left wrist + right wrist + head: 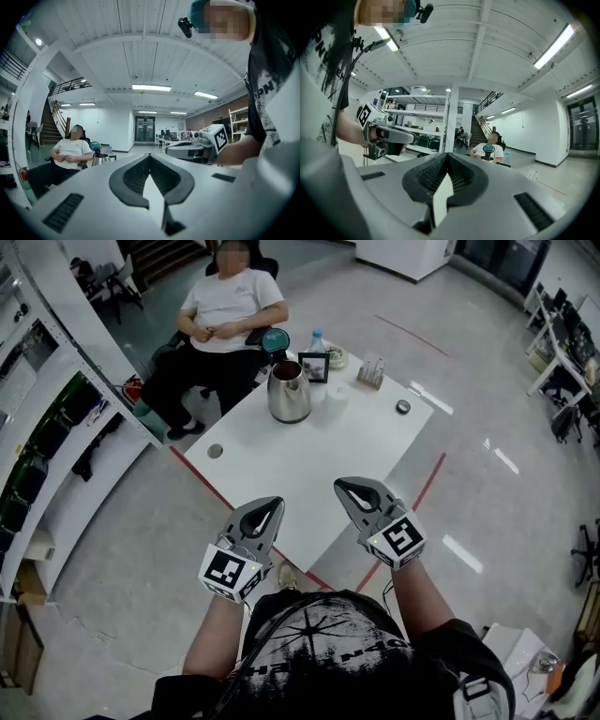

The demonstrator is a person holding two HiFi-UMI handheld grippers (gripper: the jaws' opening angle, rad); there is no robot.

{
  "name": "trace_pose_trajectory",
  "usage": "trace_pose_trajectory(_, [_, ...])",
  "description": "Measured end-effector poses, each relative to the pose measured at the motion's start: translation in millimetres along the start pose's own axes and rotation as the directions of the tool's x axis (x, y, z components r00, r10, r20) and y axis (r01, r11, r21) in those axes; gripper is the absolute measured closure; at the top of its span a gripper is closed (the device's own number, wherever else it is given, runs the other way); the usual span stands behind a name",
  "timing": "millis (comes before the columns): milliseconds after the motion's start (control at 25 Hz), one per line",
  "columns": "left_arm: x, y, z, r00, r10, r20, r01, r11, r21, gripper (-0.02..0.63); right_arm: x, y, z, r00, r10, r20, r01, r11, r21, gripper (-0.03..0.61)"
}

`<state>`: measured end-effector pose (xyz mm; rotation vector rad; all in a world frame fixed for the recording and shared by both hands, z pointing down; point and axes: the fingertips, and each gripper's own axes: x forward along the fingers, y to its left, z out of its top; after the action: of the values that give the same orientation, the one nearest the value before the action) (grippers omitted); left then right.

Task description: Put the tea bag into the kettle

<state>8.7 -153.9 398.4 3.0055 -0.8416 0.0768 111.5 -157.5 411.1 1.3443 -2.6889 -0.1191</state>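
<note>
Closest to the lens: wearer's black printed shirt, both forearms out over the near corner of the white table. Left gripper and right gripper hang side by side, pointing level toward the far end. Both tongs are closed with nothing in them: each gripper view shows the dark pads meeting at the tip, on the left gripper and on the right gripper.

Steel kettle stands at the far end of the table, well apart from both grippers, its dark mouth showing from above. Just right of it: a white cup, a black frame, a water bottle. Tea bag not clearly visible; it may sit in the small rack right of the kettle, too small to tell. A seated person is behind the table.

Step in hand, as I judge it: approach, nothing picked yet. Next move calls for reaching across the table, opening one gripper, locating and pinching the tea bag, then carrying it over the kettle mouth. Other gripper could steady the kettle.
</note>
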Motion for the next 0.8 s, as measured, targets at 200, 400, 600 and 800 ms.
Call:
trace_pose_trajectory(200, [-4.8, -26.8, -2.5, 1.000, 0.031, -0.003, -0.031, 0.999, 0.008, 0.606, -27.9, 9.7, -5.5, 1.000, 0.028, 0.012, -0.028, 1.000, 0.000, 0.568])
trace_pose_trajectory(400, [-10.8, -44.0, 0.0, 0.999, 0.048, 0.002, -0.048, 0.999, 0.015, 0.606, -47.8, 15.5, -5.9, 0.999, 0.033, 0.013, -0.033, 0.999, -0.009, 0.568])
trace_pose_trajectory(600, [-12.6, -57.7, -1.0, 0.998, 0.054, 0.008, -0.055, 0.998, 0.020, 0.606, -61.0, 19.2, -8.7, 0.999, 0.036, 0.018, -0.036, 0.999, -0.017, 0.568])
trace_pose_trajectory(800, [-17.7, -62.5, -1.4, 0.998, 0.062, 0.013, -0.062, 0.998, 0.018, 0.606, -67.0, 23.1, -12.2, 0.999, 0.033, -0.001, -0.033, 0.999, -0.028, 0.568])
